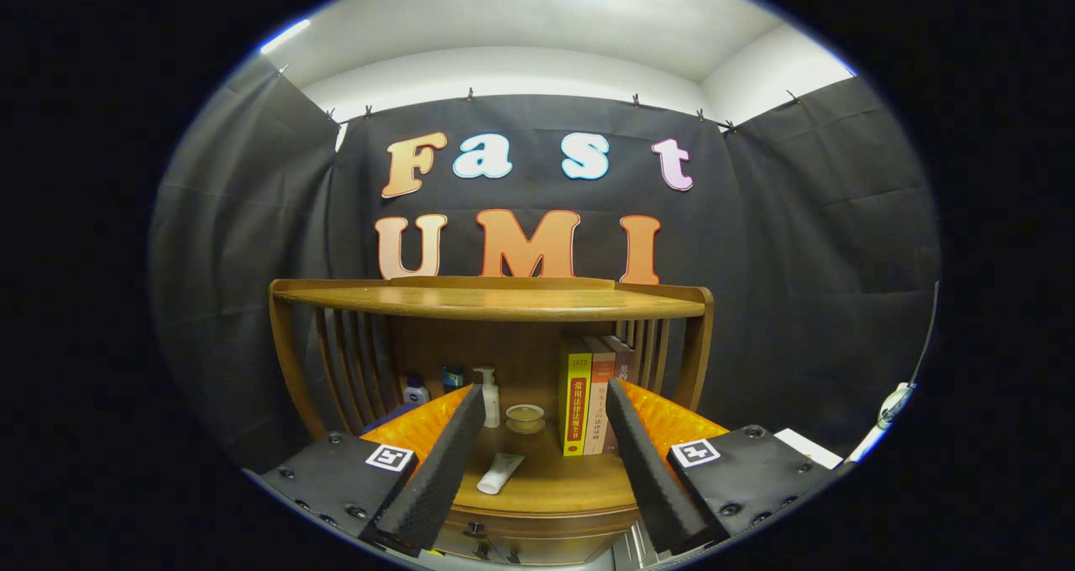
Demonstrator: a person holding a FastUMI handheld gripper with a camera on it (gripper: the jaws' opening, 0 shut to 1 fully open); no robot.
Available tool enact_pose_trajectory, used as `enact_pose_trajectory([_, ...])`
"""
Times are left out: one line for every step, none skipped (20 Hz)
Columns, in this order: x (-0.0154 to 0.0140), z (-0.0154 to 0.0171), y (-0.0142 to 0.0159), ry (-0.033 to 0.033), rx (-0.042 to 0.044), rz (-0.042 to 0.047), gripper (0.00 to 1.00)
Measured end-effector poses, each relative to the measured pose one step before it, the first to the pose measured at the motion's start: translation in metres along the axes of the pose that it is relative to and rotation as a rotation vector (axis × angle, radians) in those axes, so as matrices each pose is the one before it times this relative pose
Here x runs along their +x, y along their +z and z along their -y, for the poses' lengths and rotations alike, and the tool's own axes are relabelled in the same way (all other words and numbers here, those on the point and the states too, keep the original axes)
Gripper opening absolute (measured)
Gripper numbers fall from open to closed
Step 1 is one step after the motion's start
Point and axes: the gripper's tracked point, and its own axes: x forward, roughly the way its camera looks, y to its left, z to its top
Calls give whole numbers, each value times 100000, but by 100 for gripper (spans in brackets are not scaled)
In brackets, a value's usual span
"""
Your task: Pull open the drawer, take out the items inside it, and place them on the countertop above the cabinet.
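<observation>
A wooden cabinet [290,361] stands ahead against the booth wall. Its countertop [563,479] lies between and just beyond my fingers, under an upper shelf [495,302]. Below the countertop's front edge, the drawer front [546,533] sits low between the fingers, with a small knob [476,529], and looks closed. What is inside it is hidden. My gripper [544,390] is open, fingers spread wide with nothing between them, held a little back from the cabinet.
On the countertop a white tube [500,473] lies flat near the front. Behind it are a small lidded bowl [526,418], a white pump bottle [489,396], small bottles [414,389] and several upright books [585,403]. Slatted sides close the countertop left and right.
</observation>
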Motion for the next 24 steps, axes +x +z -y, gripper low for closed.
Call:
enact_pose_trajectory([28, 77, 4, -233, 91, 43, 96])
enact_pose_trajectory([-96, 3, -10, -79, 201, 25, 96])
enact_pose_trajectory([-52, -8, -68, -317, 239, -59, 96])
enact_pose_trajectory([-20, -16, -35, -182, 284, -35, 96])
enact_pose_trajectory([-5, 2, -20, -456, 185, -146, 96])
enact_pose_trajectory([-62, 5, -19, -393, 159, -61, 96])
enact_pose_trajectory([-43, -22, 79, -349, 208, -16, 96])
enact_pose_trajectory([16, -102, 1, 159, 111, 5, 96])
enact_pose_trajectory([-2, 70, -17, -258, -179, 206, 96])
enact_pose_trajectory([57, 78, 13, -301, -487, 304, 96])
enact_pose_trajectory([-37, 324, -38, -616, -349, 359, 96])
enact_pose_trajectory([9, 134, -91, -287, -40, 278, 96])
enact_pose_trajectory([-155, 175, -105, -41, 136, 136, 96])
enact_pose_trajectory([-45, 91, -78, -130, 15, -101, 96])
enact_pose_trajectory([33, 31, -45, -257, -114, -67, 96])
enact_pose_trajectory([-72, 4, -74, -132, -137, 11, 96])
enact_pose_trajectory([55, 88, -61, -43, -32, -87, 96])
enact_pose_trajectory([-127, 352, 109, 268, 176, -192, 96])
enact_pose_trajectory([37, -77, -52, 459, 281, -172, 96])
enact_pose_trajectory([29, -152, -84, 451, 81, -184, 96])
enact_pose_trajectory([8, -23, 25, 257, -41, -90, 96])
enact_pose_trajectory([93, -76, -50, 204, -89, -50, 96])
enact_pose_trajectory([-26, -104, -17, 391, -113, 27, 96])
enact_pose_trajectory([-46, -164, -52, 229, -151, 18, 96])
